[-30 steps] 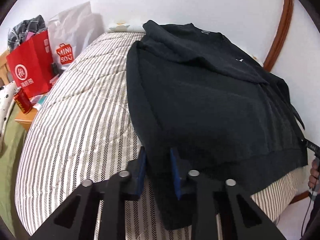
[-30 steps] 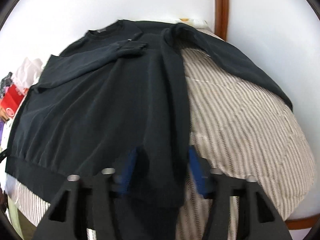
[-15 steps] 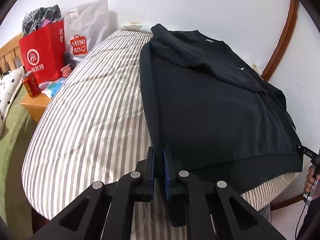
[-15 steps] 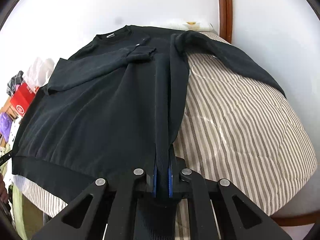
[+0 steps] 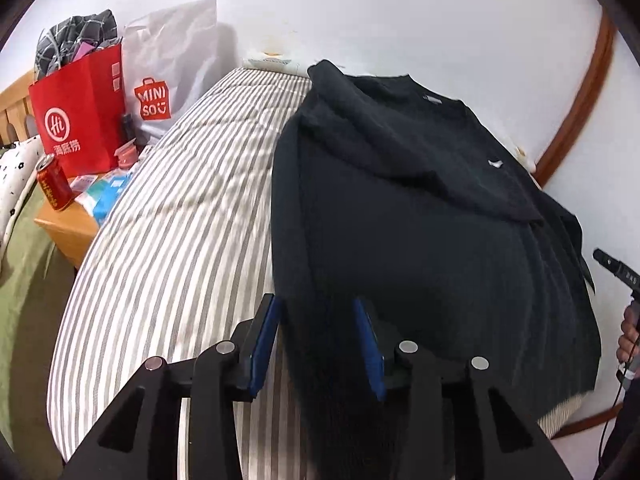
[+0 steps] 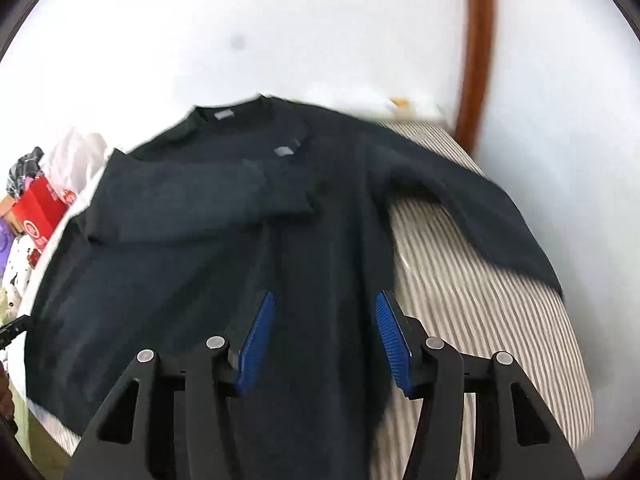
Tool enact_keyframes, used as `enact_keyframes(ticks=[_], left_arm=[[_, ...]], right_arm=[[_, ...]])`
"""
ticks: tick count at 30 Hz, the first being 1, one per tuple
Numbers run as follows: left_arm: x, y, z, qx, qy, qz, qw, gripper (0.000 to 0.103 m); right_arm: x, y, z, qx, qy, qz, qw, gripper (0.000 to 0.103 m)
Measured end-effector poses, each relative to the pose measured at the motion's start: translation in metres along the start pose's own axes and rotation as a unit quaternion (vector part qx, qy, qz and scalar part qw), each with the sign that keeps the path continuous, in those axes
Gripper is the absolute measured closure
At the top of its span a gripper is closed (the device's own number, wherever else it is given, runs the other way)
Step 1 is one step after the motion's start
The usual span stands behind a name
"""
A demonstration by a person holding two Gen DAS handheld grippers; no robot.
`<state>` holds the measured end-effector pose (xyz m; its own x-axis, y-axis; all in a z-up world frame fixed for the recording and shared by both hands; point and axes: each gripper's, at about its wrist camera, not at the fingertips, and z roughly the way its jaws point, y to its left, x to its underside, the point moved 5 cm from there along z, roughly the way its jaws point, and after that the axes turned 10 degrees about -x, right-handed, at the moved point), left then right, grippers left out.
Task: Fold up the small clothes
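- The black long-sleeved sweatshirt (image 5: 420,232) (image 6: 224,264) is lying spread on the grey-and-white striped mattress (image 5: 176,240) (image 6: 480,320), with its neckline toward the white wall (image 5: 400,12) and its hem hanging off the near edge.
- One sleeve is lying folded across the chest; the other sleeve (image 6: 472,208) is stretching out over the stripes toward the wall side.
- A small white mark (image 5: 495,163) is showing on the folded sleeve in the left wrist view.
- You are holding the left gripper (image 5: 318,340) with its blue pads wide apart over the sweatshirt's left side edge near the hem, gripping nothing.
- You are holding the right gripper (image 6: 324,340) just as wide, its pads straddling the dark fabric near the right side seam without closing on it.
- Beside the mattress, a red paper shopping bag (image 5: 78,116) and a white paper shopping bag (image 5: 172,68) are standing on a low wooden bedside table (image 5: 64,224), with a red drink can (image 5: 54,186) next to them.
- A curved brown wooden trim (image 5: 580,92) (image 6: 476,48) is running up the wall.
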<state>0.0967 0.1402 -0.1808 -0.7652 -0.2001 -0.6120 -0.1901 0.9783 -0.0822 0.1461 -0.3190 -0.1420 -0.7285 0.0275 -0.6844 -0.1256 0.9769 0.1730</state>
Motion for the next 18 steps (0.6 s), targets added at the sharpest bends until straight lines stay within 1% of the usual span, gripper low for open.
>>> enact_keyframes(ticks=[3,5,8,12,15,16,17,18], left_arm=[[-0.021,-0.004,0.013,-0.009,-0.001,-0.001,1.0,0.064],[-0.036,-0.005,0.024,-0.015,-0.001,-0.001,0.9999,0.063],[-0.054,-0.008,0.039,-0.029,-0.002,0.003,0.9996,0.06],[-0.075,-0.011,0.062,-0.039,0.002,0.007,0.9992,0.059],[-0.087,-0.013,0.081,-0.056,0.003,0.016,0.9983,0.057],[-0.09,-0.013,0.086,-0.058,0.004,0.018,0.9981,0.057],[-0.092,-0.014,0.092,-0.058,0.007,0.019,0.9981,0.057],[-0.095,-0.014,0.099,-0.058,0.011,0.02,0.9981,0.057]], right_arm=[[-0.035,0.008,0.033,-0.013,0.0,-0.013,1.0,0.05],[-0.06,0.012,0.061,-0.028,0.009,-0.011,1.0,0.05],[-0.085,0.019,0.1,-0.043,0.025,-0.023,0.998,0.05],[-0.104,0.026,0.15,-0.049,0.054,-0.049,0.996,0.05],[-0.111,0.024,0.189,-0.037,0.075,-0.06,0.995,0.051],[-0.11,0.021,0.202,-0.034,0.086,-0.054,0.994,0.053],[-0.108,0.019,0.207,-0.036,0.094,-0.05,0.994,0.067],[-0.107,0.018,0.211,-0.036,0.097,-0.049,0.993,0.077]])
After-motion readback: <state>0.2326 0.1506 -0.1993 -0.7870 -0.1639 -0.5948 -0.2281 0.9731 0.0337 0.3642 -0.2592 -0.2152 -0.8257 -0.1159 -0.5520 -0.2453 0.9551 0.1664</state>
